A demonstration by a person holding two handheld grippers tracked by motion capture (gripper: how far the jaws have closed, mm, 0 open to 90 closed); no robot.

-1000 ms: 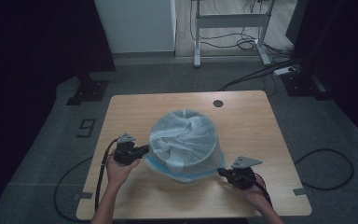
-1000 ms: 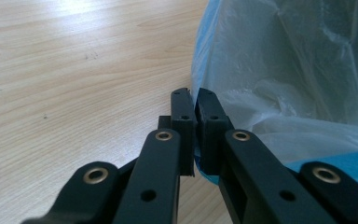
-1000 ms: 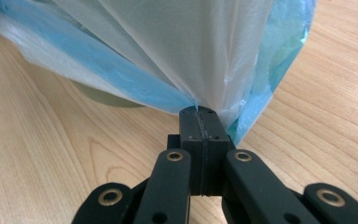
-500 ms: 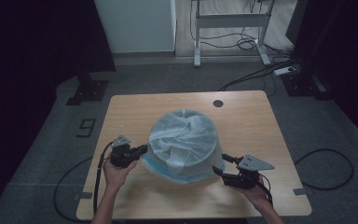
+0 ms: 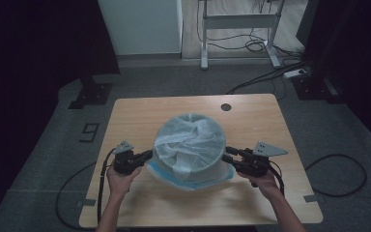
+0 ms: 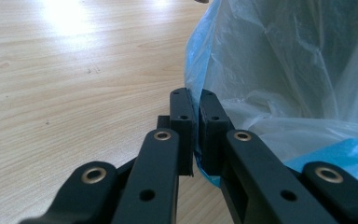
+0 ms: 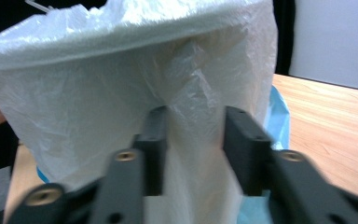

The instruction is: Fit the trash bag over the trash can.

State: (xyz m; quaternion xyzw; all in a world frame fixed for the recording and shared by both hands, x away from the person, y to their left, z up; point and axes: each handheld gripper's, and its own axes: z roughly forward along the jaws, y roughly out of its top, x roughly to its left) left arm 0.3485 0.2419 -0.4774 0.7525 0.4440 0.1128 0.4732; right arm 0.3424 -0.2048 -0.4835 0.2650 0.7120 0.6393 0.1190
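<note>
Jaws of my left gripper (image 6: pixel 193 135) are pinching the bag's (image 5: pixel 192 145) blue hem; my right gripper (image 7: pixel 196 149) is closing, straddling its crinkled white side near the table's (image 5: pixel 140 111) front edge.

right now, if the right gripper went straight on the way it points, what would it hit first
The right gripper points at the white bag over the bin. Its jaws, which have just been closing, stand apart with bag film between them, so the bag comes first, likely at once.
</note>
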